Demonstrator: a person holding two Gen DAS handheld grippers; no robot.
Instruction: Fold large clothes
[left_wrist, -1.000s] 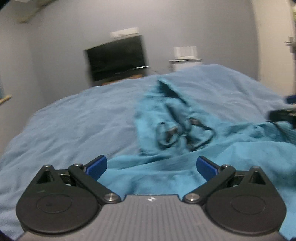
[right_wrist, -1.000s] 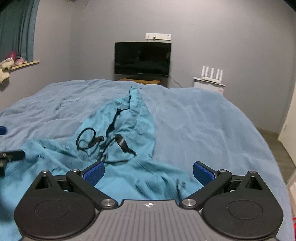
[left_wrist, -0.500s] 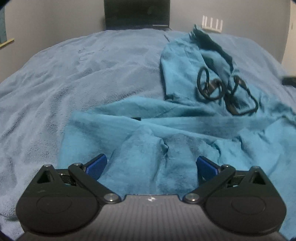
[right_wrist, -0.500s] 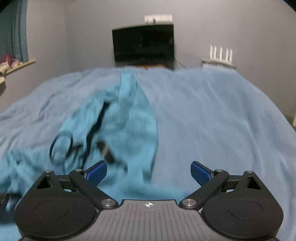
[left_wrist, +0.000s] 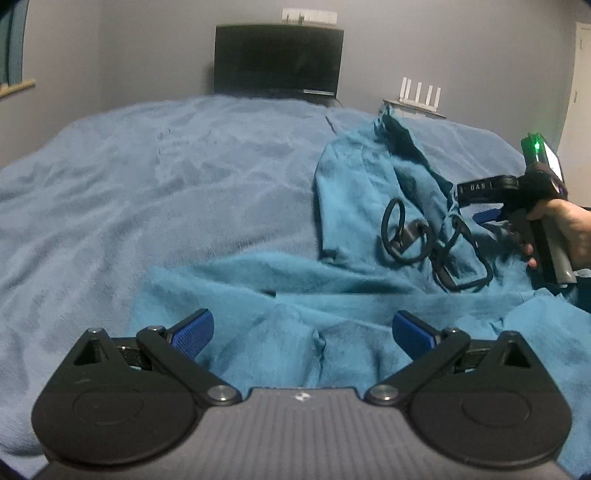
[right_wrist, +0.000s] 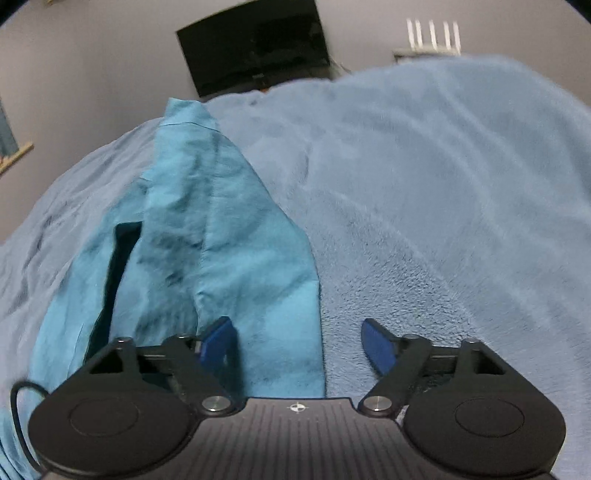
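A teal garment (left_wrist: 332, 314) with black cords (left_wrist: 406, 236) lies crumpled on a blue bed cover (left_wrist: 166, 184). My left gripper (left_wrist: 302, 329) is open and empty, low over the garment's near rumpled edge. My right gripper (right_wrist: 298, 341) is open and empty, low over the right edge of a long teal part (right_wrist: 229, 236) of the garment, one blue pad (right_wrist: 218, 341) over the cloth, the other pad (right_wrist: 376, 343) over the cover. The right gripper also shows in the left wrist view (left_wrist: 487, 214), held in a hand by the cords.
The blue cover (right_wrist: 443, 184) spreads over the whole bed. A dark TV (left_wrist: 277, 59) and a white router (left_wrist: 421, 92) stand against the grey far wall. A window sill (left_wrist: 16, 88) is at the left.
Both grippers have dropped closer to the garment. The right gripper moved forward past the cords to the long part's right edge. The left view has steadied. Both stay open.
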